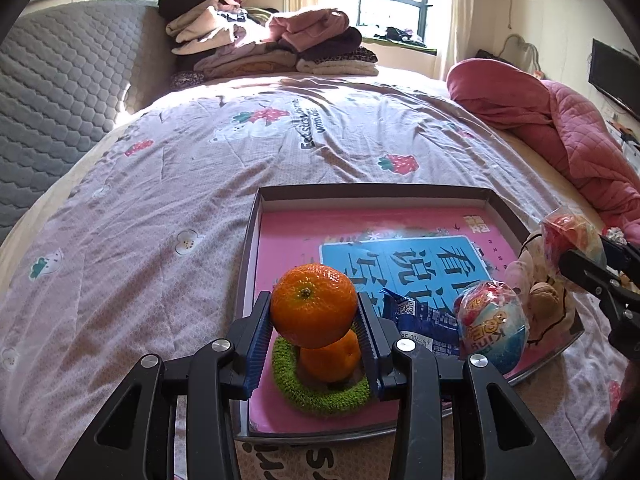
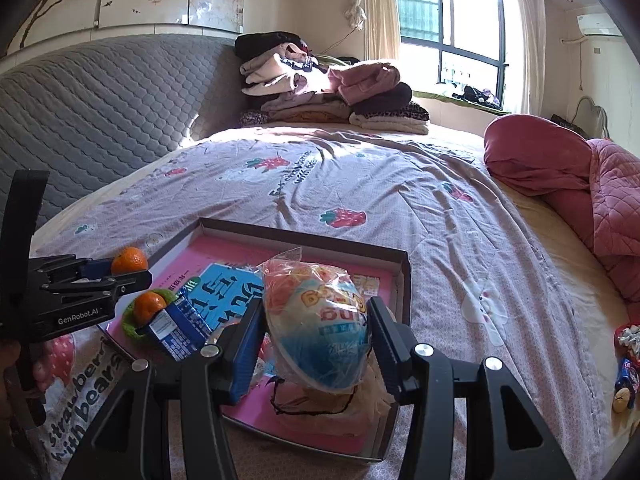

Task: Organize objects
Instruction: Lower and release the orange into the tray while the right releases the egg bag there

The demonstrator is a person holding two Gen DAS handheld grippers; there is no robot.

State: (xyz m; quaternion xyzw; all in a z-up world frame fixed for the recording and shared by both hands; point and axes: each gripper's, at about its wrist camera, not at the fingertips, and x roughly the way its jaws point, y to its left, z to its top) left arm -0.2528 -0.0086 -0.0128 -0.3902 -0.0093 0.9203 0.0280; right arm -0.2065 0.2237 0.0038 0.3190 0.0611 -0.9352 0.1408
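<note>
A shallow box tray (image 1: 256,216) with a pink printed bottom lies on the bed. My left gripper (image 1: 314,312) is shut on an orange (image 1: 314,306) and holds it above a second orange (image 1: 330,356) that sits on a green fuzzy ring (image 1: 320,396) in the tray. A blue snack packet (image 1: 420,320) and a wrapped toy egg (image 1: 490,328) lie beside them. My right gripper (image 2: 316,328) is shut on another wrapped toy egg (image 2: 320,328), held above a cream drawstring pouch (image 2: 320,404) in the tray (image 2: 402,276).
The bed has a strawberry-print cover (image 1: 160,200). Folded clothes (image 1: 264,44) are stacked at the far side, a pink quilt (image 1: 560,128) lies to the right, and a grey padded headboard (image 1: 52,92) stands on the left. Small items (image 2: 626,372) lie at the bed's right edge.
</note>
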